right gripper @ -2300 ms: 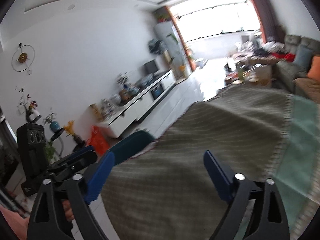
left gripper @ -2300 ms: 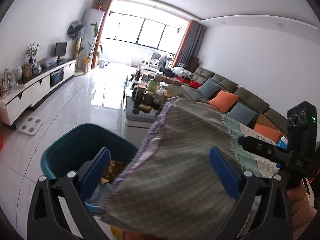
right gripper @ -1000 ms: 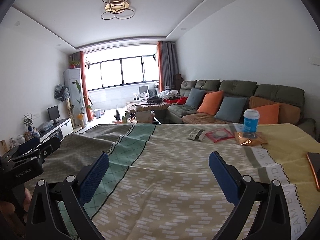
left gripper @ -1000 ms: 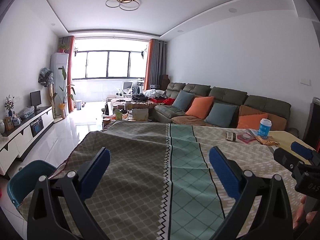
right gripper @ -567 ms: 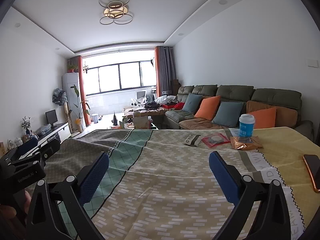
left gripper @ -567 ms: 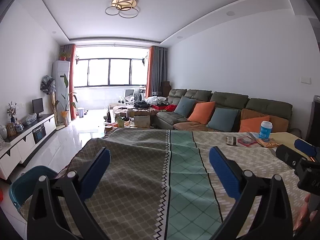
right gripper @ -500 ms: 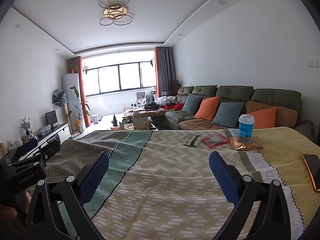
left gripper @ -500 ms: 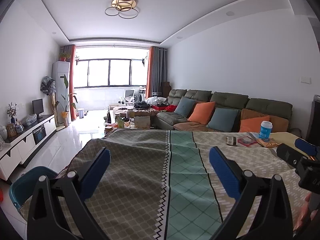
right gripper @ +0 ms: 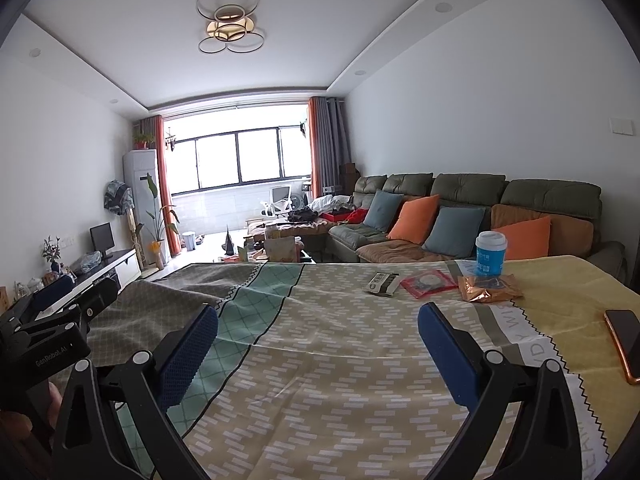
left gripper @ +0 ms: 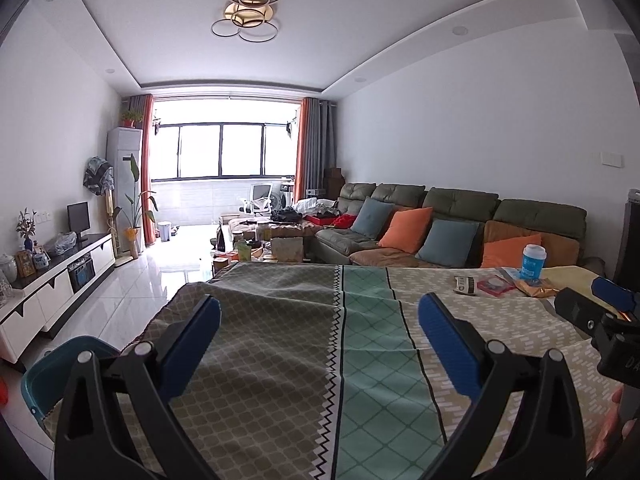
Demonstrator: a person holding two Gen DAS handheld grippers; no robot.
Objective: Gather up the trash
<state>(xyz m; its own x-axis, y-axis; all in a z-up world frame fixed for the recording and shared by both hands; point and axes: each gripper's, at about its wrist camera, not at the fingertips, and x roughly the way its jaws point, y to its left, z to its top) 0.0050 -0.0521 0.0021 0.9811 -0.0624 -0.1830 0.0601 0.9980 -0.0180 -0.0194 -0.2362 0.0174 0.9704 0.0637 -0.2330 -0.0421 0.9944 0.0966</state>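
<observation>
We hold both the left gripper (left gripper: 319, 320) and the right gripper (right gripper: 318, 330) with fingers spread, empty. The gold wrapper (right gripper: 489, 288) lies right of centre, beyond and nearer the right gripper.

On the patterned tablecloth (right gripper: 320, 360) we count one blue paper cup (right gripper: 491, 253), one gold snack wrapper (right gripper: 489, 293), one red packet (right gripper: 428, 282), one small grey packet (right gripper: 383, 283) and one phone (right gripper: 624, 338). We also count one teal bin (left gripper: 60, 368).

Left gripper (left gripper: 318, 322) and right gripper (right gripper: 318, 332): black plastic linkage frames, silver rivets at the joints. Fingers (right gripper: 448, 356) carry blue textured pads. White "GenRobot.AI" lettering on the left gripper's black body.
</observation>
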